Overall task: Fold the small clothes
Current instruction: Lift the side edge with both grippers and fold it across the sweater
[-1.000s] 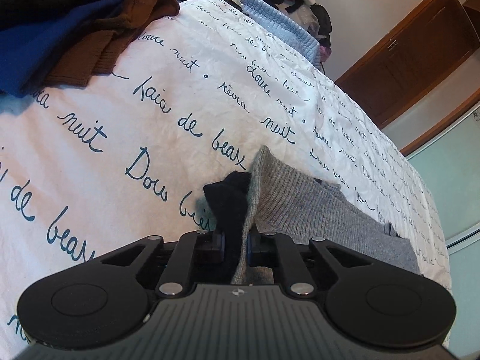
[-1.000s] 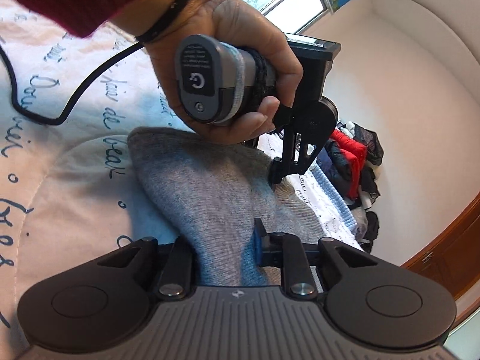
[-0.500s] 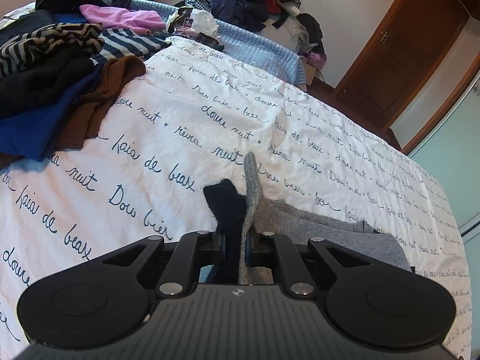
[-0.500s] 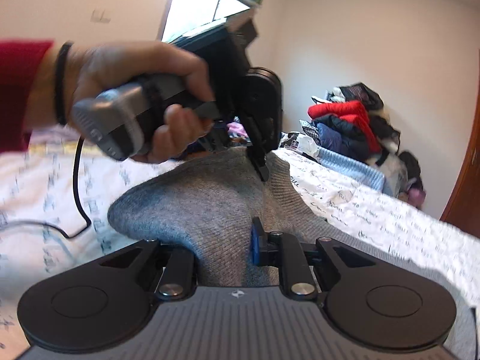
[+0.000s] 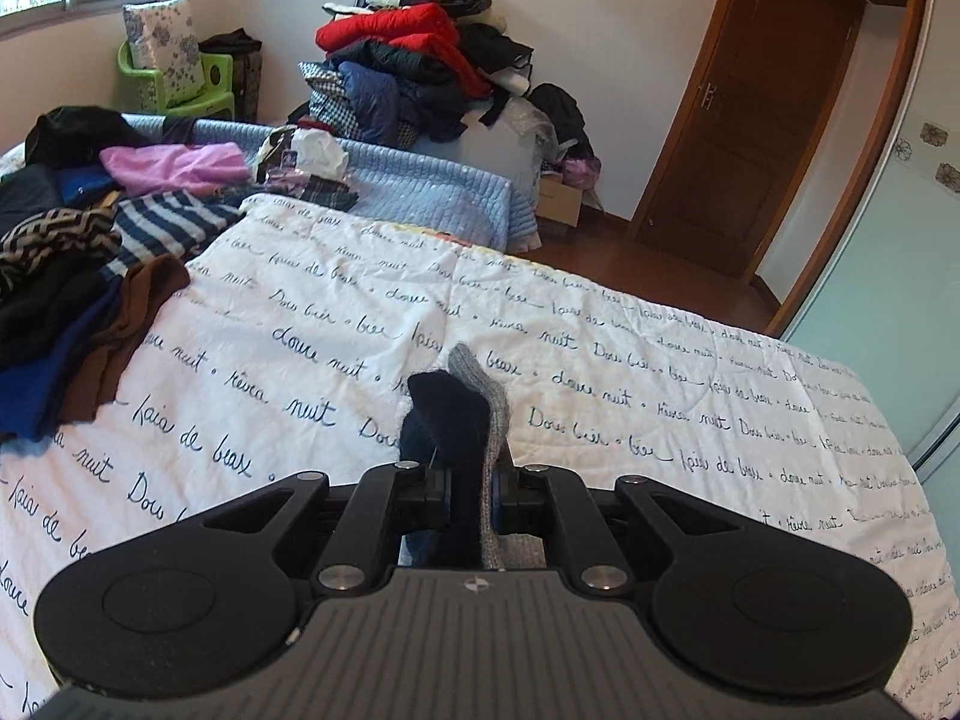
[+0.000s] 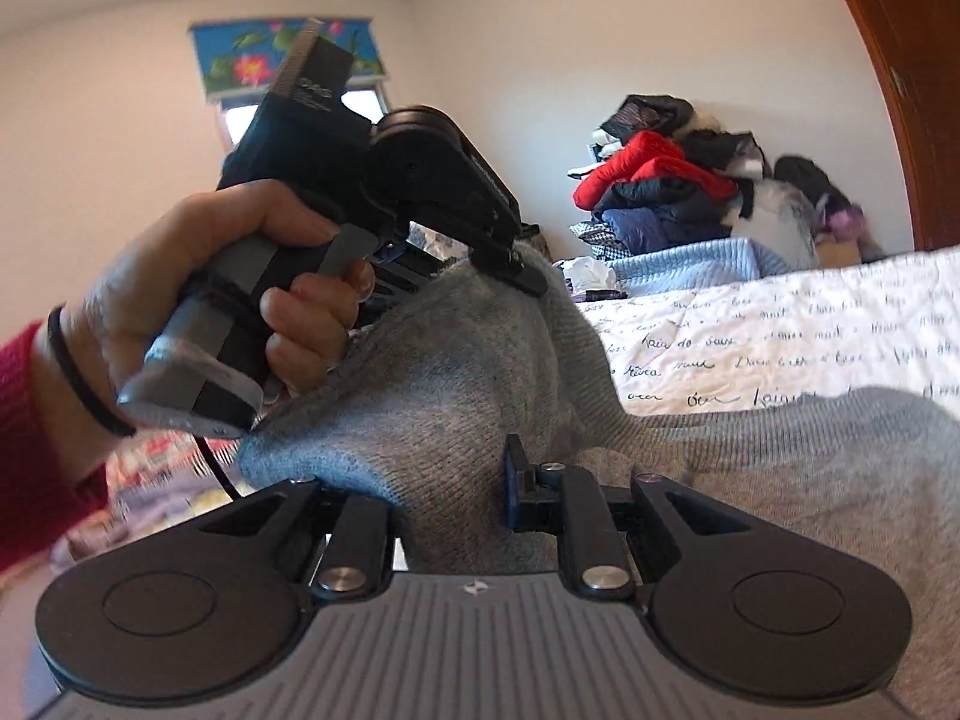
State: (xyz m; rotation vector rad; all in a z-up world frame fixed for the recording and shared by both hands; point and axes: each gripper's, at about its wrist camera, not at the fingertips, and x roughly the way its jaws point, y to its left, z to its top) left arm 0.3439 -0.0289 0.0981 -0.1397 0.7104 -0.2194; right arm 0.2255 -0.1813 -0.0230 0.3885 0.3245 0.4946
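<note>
A grey knit garment (image 6: 480, 372) with a dark navy inner part (image 5: 447, 414) hangs between both grippers, lifted above the white bedspread with blue handwriting (image 5: 360, 324). My left gripper (image 5: 468, 480) is shut on its edge; grey rib (image 5: 489, 414) and navy cloth stick out between the jaws. My right gripper (image 6: 456, 480) is shut on a thick fold of the grey knit. In the right wrist view the left gripper (image 6: 510, 264), held by a hand in a red sleeve, pinches the garment's top edge.
A heap of unfolded clothes (image 5: 78, 276) lies on the bed's left side. A blue quilted bed end (image 5: 420, 180) and a pile of jackets (image 5: 420, 60) stand behind. A wooden door (image 5: 750, 120) is at the right.
Both grippers have risen and tilted up with the garment. The grey cloth has come off the bedspread and now hangs between them; the room's far side has come into view.
</note>
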